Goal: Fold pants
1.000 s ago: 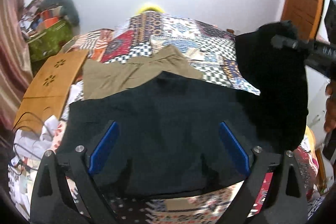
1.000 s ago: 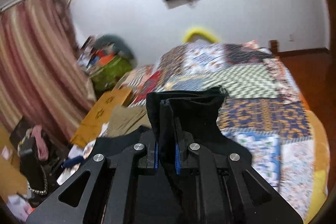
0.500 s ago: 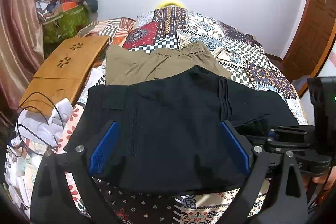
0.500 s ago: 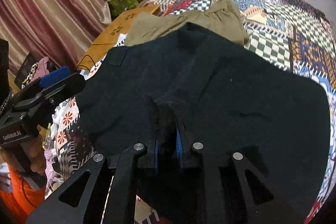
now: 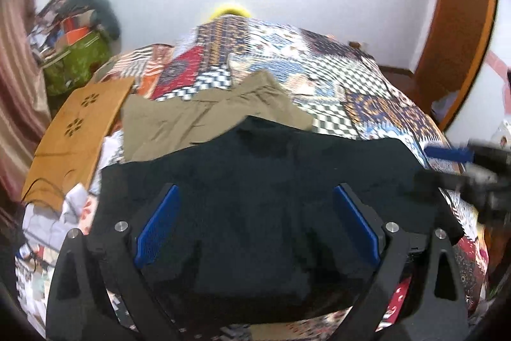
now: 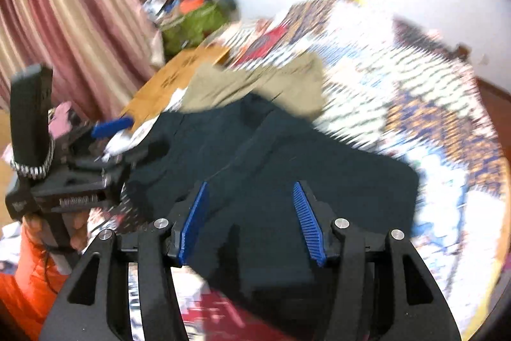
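Low in both frames, the right tongs are seen half parted, their jaws having just been opening, with nothing gripped; the left tongs are spread wide and empty. Beneath both, the black pants are laid folded on the bed, over a khaki garment further up. A fold is judged just released; smoothing or another fold is called for next.
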`<control>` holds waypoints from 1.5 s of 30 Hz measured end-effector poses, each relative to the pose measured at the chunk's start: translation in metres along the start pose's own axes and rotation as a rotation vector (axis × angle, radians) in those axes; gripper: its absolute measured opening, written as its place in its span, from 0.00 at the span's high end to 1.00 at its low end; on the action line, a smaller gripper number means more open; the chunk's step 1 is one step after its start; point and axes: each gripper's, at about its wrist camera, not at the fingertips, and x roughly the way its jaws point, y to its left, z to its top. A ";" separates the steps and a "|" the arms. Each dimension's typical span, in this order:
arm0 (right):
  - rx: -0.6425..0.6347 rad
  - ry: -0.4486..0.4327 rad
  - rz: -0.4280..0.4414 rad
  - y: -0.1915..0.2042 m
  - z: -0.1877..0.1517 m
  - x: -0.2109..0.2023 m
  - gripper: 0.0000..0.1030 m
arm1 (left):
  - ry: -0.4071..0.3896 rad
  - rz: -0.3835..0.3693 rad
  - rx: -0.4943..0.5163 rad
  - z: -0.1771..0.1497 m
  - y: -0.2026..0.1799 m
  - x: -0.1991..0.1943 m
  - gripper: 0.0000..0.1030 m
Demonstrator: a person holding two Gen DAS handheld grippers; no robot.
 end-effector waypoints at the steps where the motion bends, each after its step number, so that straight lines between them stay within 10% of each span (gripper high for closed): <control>1: -0.003 -0.013 -0.030 -0.005 0.002 -0.004 0.50 | 0.013 -0.007 0.021 0.001 -0.010 0.007 0.06; 8: 0.046 0.065 -0.184 -0.063 -0.016 0.009 0.50 | 0.129 -0.047 0.119 -0.010 -0.060 0.048 0.06; 23: 0.155 0.129 -0.123 -0.074 -0.094 -0.020 0.50 | 0.189 -0.019 0.137 -0.047 -0.055 0.043 0.06; 45: 0.030 0.014 -0.082 -0.023 -0.023 -0.022 0.49 | 0.120 0.169 -0.235 -0.077 0.105 -0.029 0.06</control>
